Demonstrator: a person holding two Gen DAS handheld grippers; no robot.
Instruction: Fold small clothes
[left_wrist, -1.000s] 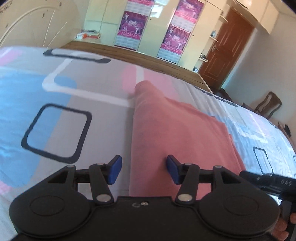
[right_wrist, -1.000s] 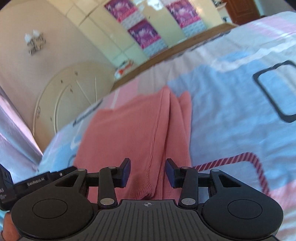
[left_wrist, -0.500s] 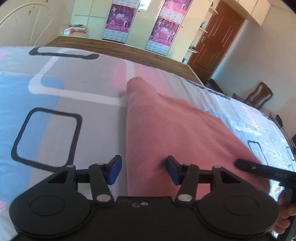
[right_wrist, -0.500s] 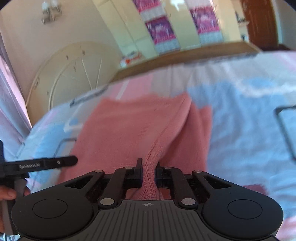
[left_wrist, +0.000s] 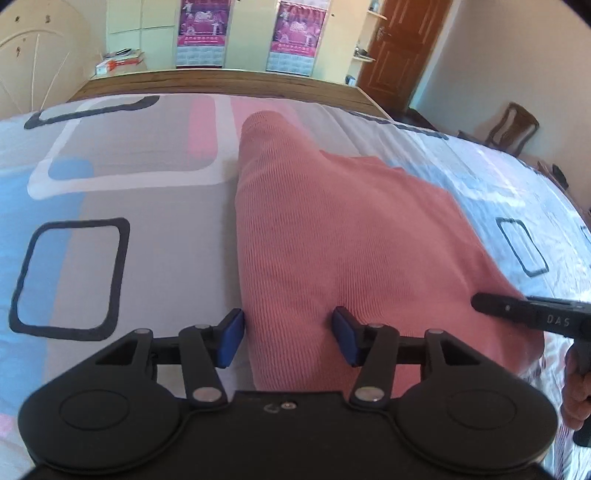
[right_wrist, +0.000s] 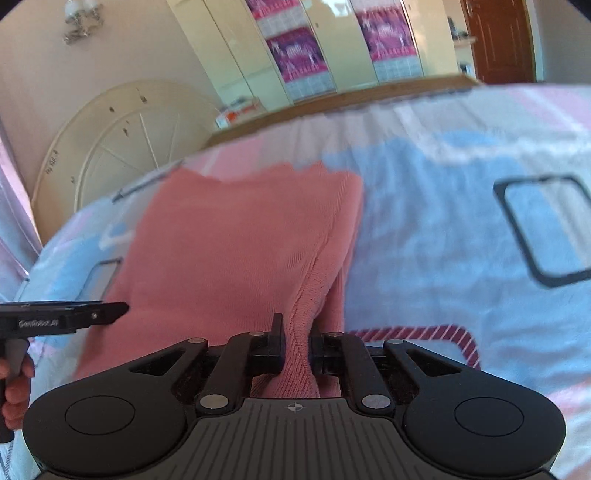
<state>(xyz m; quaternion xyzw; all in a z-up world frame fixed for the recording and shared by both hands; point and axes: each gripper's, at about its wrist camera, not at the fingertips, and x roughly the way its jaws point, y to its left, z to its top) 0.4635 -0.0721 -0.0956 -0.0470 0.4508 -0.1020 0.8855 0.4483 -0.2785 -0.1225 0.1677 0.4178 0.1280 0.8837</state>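
A bed (left_wrist: 155, 206) with a patterned sheet of blue, grey, pink and white blocks and dark rounded squares carries the work. A pink ribbed garment (left_wrist: 351, 236) lies on the sheet, running from the near edge toward the wooden footboard (left_wrist: 229, 79), its far end narrowing to a rounded tip.

Left side: the left gripper (left_wrist: 288, 341) stands with its jaws apart. The blue pads (left_wrist: 231, 338) straddle the near left edge of the garment; the left pad sits just outside that edge over bare sheet, the right pad over the pink cloth. Neither pad presses on the fabric. Seen from the right wrist camera, this gripper (right_wrist: 110, 312) reaches in from the left border beside the garment's left edge, with the person's left hand (right_wrist: 14, 387) on its handle.

Right side: the right gripper (right_wrist: 297, 349) is clamped on a raised ridge of the garment (right_wrist: 236, 251). Its jaws have just been closing, and a narrow pleat of pink knit stands between them, pinched up off the sheet. The cloth to the right of the pleat drops in a fold onto the blue part of the sheet. In the left wrist view the right gripper's black finger (left_wrist: 517, 308) lies over the garment's right portion, with part of the person's right hand (left_wrist: 578, 384) at the frame edge.

Background: a cream headboard (right_wrist: 122, 147), wardrobe doors with two purple calendars (left_wrist: 201, 33), a brown door (left_wrist: 402, 44) and a wooden chair (left_wrist: 513, 125).
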